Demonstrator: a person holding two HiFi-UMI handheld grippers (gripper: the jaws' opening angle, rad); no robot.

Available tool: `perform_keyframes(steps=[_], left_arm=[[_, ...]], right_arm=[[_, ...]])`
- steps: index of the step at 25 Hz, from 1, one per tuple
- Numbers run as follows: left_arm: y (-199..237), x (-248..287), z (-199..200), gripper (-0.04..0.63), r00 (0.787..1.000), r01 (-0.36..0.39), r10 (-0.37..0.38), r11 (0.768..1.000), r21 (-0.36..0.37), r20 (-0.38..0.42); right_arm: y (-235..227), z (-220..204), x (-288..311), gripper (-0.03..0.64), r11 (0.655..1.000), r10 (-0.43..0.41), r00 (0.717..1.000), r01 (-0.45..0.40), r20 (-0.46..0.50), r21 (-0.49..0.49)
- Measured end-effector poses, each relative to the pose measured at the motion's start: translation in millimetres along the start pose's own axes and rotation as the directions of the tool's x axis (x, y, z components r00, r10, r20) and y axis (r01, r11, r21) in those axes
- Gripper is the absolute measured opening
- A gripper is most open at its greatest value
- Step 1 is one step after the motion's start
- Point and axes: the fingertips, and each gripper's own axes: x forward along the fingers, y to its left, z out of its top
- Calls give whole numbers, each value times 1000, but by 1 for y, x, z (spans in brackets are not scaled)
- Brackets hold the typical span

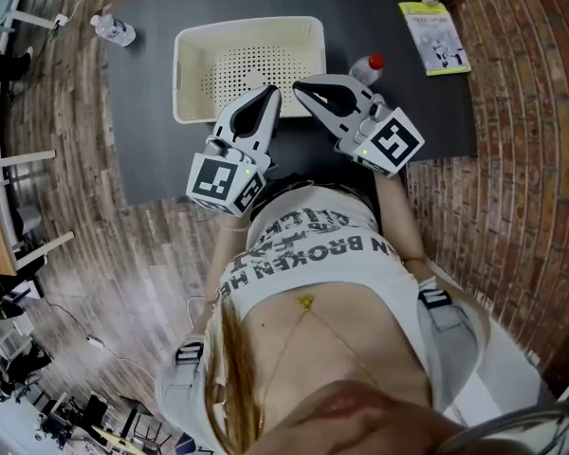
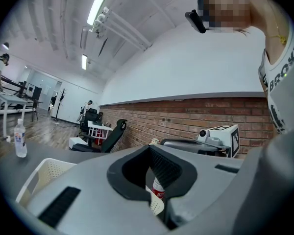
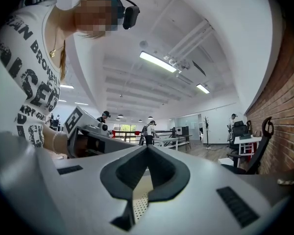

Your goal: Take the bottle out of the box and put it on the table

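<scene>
Bottle [image 1: 367, 67] out, upright beside right edge of box [image 1: 185, 74]. Left tongs [image 1: 273, 91] and right tongs [image 1: 298, 86] clenched, empty. Withdraw without nudging it.

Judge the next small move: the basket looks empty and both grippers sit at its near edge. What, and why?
Probably just draw both grippers back from the cream basket. It looks empty, the red-capped bottle already stands on the table to its right, and the left gripper and right gripper are both shut on nothing.
</scene>
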Motion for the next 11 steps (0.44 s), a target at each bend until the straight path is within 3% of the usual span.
perform_keyframes(steps=[11], left_arm=[[0,1,-5,5,1000,0,0,1000,-10,-11]], right_arm=[[-4,-5,-3,8,1000,-4,1000,4,-23,-4]])
